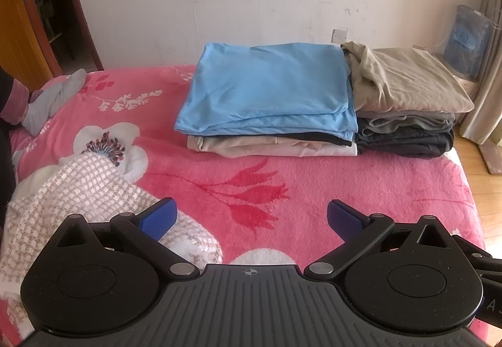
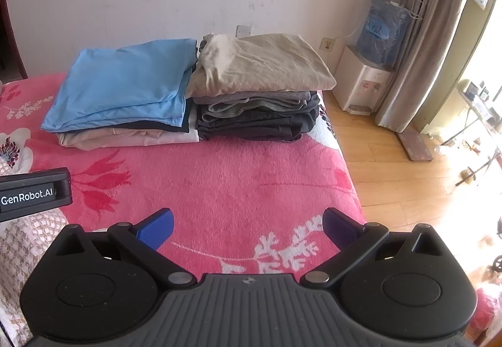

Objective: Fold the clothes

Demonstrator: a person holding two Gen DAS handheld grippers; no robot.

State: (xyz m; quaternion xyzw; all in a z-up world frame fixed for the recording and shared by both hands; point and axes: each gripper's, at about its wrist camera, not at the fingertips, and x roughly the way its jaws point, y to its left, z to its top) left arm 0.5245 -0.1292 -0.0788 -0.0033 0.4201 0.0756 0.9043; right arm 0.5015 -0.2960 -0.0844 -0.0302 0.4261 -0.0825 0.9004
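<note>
Left gripper [image 1: 252, 218] spread wide above the pink floral blanket [image 1: 313, 184], white-and-beige checked knit garment [image 1: 78, 196] near-left; right gripper [image 2: 248, 226] also spread, folded stacks far.

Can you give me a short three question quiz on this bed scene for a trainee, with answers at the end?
1. True or false: the left gripper is shut on the blue folded garment.
2. Which garment tops the right-hand pile: A the beige folded garment, B a red one, C a striped one?
3. Fill in: the unfolded white-and-tan checked garment lies on the pink floral ____.

Key:
1. False; both it and the right gripper are open and hold nothing.
2. A.
3. Blanket.
</note>
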